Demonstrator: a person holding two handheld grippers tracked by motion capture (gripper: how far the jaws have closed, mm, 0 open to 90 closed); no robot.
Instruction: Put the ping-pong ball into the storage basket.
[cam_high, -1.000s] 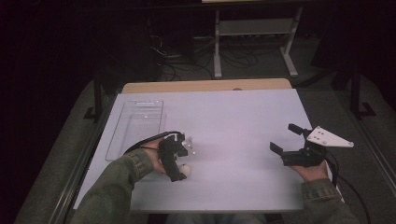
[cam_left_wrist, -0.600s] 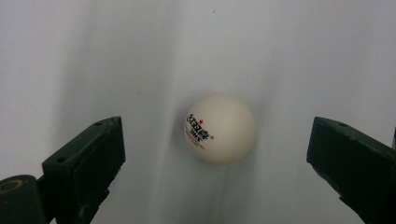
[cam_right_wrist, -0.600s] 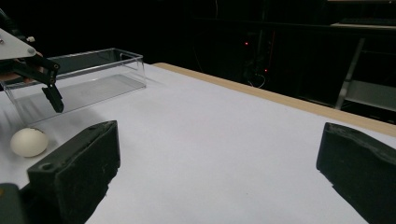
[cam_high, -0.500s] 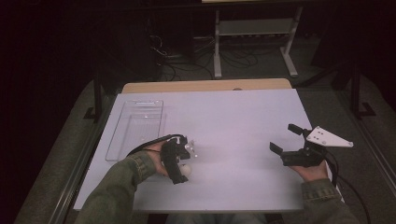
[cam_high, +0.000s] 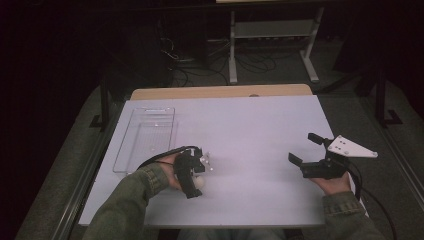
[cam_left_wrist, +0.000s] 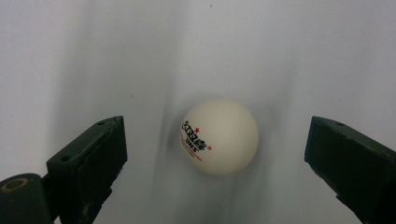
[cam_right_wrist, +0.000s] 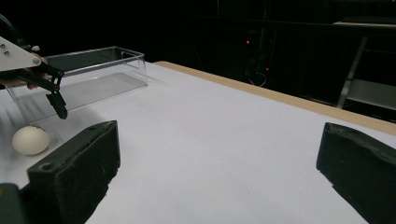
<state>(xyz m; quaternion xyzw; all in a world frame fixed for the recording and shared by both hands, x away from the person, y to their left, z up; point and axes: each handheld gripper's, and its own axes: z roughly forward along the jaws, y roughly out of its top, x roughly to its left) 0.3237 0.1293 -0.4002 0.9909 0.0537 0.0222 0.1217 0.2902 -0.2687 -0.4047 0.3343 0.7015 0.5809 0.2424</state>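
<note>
The white ball (cam_left_wrist: 219, 136) rests on the desk (cam_high: 260, 125) at lower left of the high view, directly between the spread fingers (cam_left_wrist: 88, 163) of the left gripper (cam_high: 196, 172), touching neither (a round thing, so no long axis matters). The right gripper (cam_high: 306, 150), fingers also released, idles well apart at lower right; the clear tray (cam_high: 145, 140) lies just beyond the ball.
</note>
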